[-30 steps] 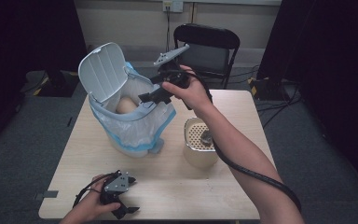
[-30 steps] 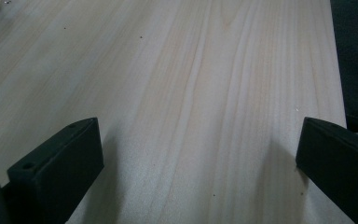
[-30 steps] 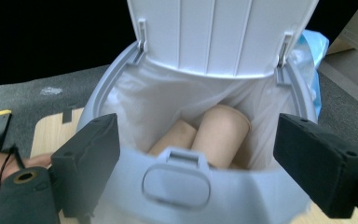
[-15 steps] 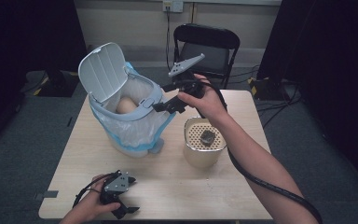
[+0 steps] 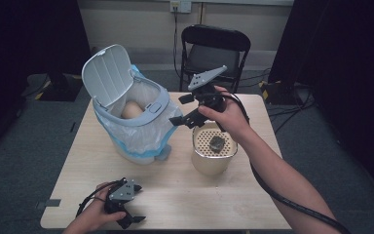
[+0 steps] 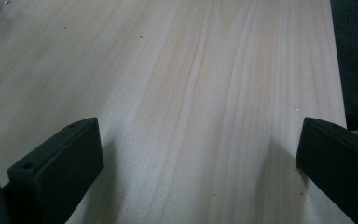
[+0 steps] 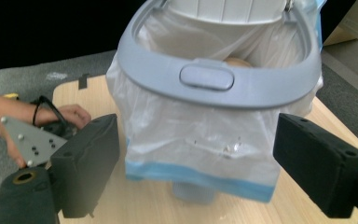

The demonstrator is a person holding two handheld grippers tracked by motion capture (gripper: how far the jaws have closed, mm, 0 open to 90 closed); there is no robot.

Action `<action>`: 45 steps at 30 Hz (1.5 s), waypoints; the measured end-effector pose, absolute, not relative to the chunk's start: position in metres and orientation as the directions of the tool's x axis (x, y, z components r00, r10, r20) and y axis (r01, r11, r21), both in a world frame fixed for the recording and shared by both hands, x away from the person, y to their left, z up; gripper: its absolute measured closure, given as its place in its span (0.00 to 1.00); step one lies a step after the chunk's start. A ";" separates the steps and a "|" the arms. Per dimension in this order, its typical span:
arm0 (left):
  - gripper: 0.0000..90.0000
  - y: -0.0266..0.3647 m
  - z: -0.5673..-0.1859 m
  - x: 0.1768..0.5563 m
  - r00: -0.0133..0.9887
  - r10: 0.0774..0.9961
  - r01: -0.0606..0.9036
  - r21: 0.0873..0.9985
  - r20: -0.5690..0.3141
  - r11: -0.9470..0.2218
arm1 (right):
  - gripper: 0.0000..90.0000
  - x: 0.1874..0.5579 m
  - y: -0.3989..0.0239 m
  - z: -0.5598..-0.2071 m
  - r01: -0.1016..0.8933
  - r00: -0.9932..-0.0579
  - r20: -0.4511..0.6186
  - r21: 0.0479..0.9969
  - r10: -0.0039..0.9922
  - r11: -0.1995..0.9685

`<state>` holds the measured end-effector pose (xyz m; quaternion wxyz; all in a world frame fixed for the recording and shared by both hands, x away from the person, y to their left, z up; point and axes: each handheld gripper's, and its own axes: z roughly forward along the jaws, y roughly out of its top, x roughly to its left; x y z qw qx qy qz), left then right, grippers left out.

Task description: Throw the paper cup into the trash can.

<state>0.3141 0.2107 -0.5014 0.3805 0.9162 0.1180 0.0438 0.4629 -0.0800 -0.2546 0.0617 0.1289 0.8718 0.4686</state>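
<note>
Bench: pale wood top carrying everything listed below; a black folding chair stands beyond its far edge at 12 o'clock.

Waste bin: white lidded bin lined with a clear bag with a blue band, standing at about 10 o'clock on the bench. Its lid is tipped up and back, so the grey rim faces up and open. A tan rounded object lies inside; what it is cannot be told.

Cream canister: round pot with a perforated insert, just right of the bin, at about 3 o'clock from centre. A small dark lump rests on the perforated surface. It looks like the item in hand for moving to the bin.

Right gripper: held in the air above the canister's far rim, jaws spread wide with nothing between them, pointing toward 9 o'clock at the bin. In the right gripper view the bin front sits squarely between the jaws. The lump lies below and behind this gripper, toward 4 o'clock from its tips; reaching it would mean drawing back and turning down. This hand is far the nearer one.

Left gripper: resting at the bench's near edge, 7 o'clock, well apart from both vessels. In the left gripper view its jaws stand wide over bare wood.
</note>
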 end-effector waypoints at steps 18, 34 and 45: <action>0.00 0.211 -0.502 0.314 0.969 0.248 0.181 0.708 -0.009 -0.683 | 0.16 0.439 -0.095 -0.267 0.138 -0.968 -0.005 0.829 0.252 0.543; 0.00 0.210 -0.502 0.314 0.967 0.254 0.186 0.716 -0.013 -0.673 | 0.16 0.422 -0.125 -0.284 0.158 -0.965 0.016 0.830 0.261 0.536; 0.00 0.210 -0.503 0.314 0.967 0.255 0.188 0.716 -0.015 -0.672 | 0.16 0.415 -0.152 -0.302 0.173 -0.958 0.010 0.815 0.285 0.553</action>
